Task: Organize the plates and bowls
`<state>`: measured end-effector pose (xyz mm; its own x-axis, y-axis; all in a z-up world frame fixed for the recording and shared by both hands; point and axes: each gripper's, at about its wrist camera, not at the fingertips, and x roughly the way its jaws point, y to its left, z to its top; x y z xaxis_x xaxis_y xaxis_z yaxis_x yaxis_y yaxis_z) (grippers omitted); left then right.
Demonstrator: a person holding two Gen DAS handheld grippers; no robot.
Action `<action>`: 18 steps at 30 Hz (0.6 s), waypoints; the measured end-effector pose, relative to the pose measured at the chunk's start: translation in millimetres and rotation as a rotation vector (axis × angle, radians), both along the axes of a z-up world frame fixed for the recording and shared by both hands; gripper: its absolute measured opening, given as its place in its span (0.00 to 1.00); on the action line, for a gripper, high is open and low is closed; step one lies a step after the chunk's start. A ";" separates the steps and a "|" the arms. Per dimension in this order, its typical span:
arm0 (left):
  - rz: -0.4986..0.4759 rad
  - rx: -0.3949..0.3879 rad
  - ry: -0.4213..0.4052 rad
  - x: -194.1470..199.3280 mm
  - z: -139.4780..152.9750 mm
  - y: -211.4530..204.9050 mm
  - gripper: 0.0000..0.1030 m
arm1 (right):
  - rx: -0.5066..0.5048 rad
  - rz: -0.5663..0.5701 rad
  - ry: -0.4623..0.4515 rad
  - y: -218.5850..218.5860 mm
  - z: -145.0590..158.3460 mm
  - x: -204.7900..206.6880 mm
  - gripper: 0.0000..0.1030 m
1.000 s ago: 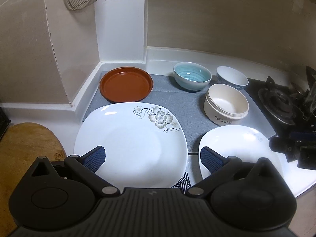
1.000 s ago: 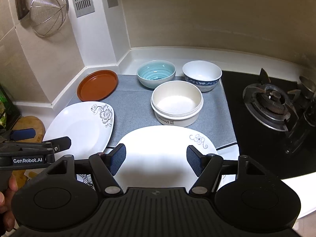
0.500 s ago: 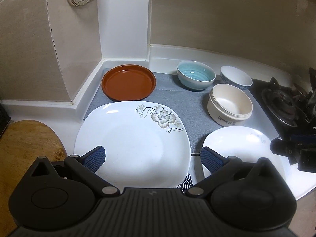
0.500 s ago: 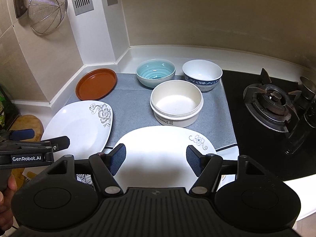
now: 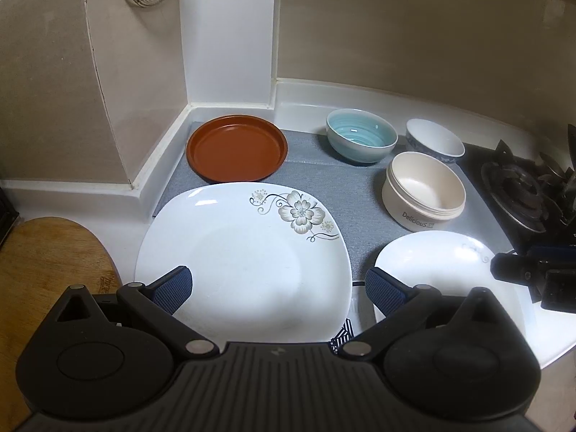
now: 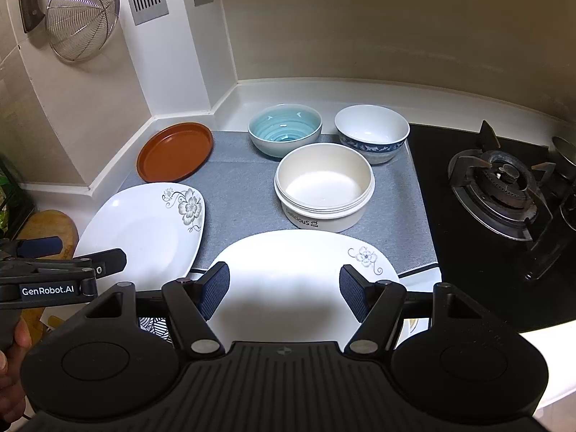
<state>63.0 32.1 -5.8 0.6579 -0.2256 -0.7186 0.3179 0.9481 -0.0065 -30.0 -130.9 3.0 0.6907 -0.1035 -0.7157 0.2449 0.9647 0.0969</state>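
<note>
A large white flowered plate (image 5: pixel 244 252) (image 6: pixel 144 230) lies on the counter's left, and my left gripper (image 5: pixel 277 288) hovers open above its near edge. A second white flowered plate (image 6: pixel 298 270) (image 5: pixel 442 266) lies to the right, with my right gripper (image 6: pixel 284 289) open over it, nothing between its pads. Behind them on the grey mat (image 6: pixel 237 194) sit a brown plate (image 5: pixel 235 147) (image 6: pixel 174 151), a teal bowl (image 5: pixel 360 135) (image 6: pixel 284 129), a blue-patterned white bowl (image 5: pixel 433 140) (image 6: pixel 372 133) and a cream "Delicious" bowl (image 5: pixel 423 190) (image 6: pixel 324 187).
A gas burner (image 6: pixel 500 183) stands on black glass at the right. A wooden board (image 5: pixel 46 270) lies at the left edge. A wire strainer (image 6: pixel 81 10) hangs on the wall. A hand (image 6: pixel 10 356) holds the left gripper's handle.
The left wrist view has shifted slightly, so the dishes sit a little more to the right and higher. Nothing on the counter has moved and both grippers stay open.
</note>
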 end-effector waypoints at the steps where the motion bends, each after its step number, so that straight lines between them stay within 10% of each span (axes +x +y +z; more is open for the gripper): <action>1: 0.001 -0.002 0.001 0.0 -0.5 0.5 0.99 | 0.001 0.005 0.002 0.5 -0.3 1.5 0.66; 5: 0.023 -0.016 0.006 2.1 -2.4 9.2 0.85 | 0.007 0.025 0.012 4.5 -3.5 6.2 0.53; 12: 0.125 -0.061 0.015 11.2 -10.6 57.2 0.16 | 0.031 0.112 -0.013 17.3 -1.2 35.1 0.28; 18: 0.231 -0.059 0.037 27.5 -28.5 99.3 0.15 | 0.043 0.181 -0.012 37.6 -5.9 81.4 0.28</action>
<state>90.5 131.4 -34.3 0.6702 -0.1145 -0.7332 0.0910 0.9932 -0.0720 51.4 -93.4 -2.9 0.7035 0.0541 -0.7086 0.0660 0.9878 0.1410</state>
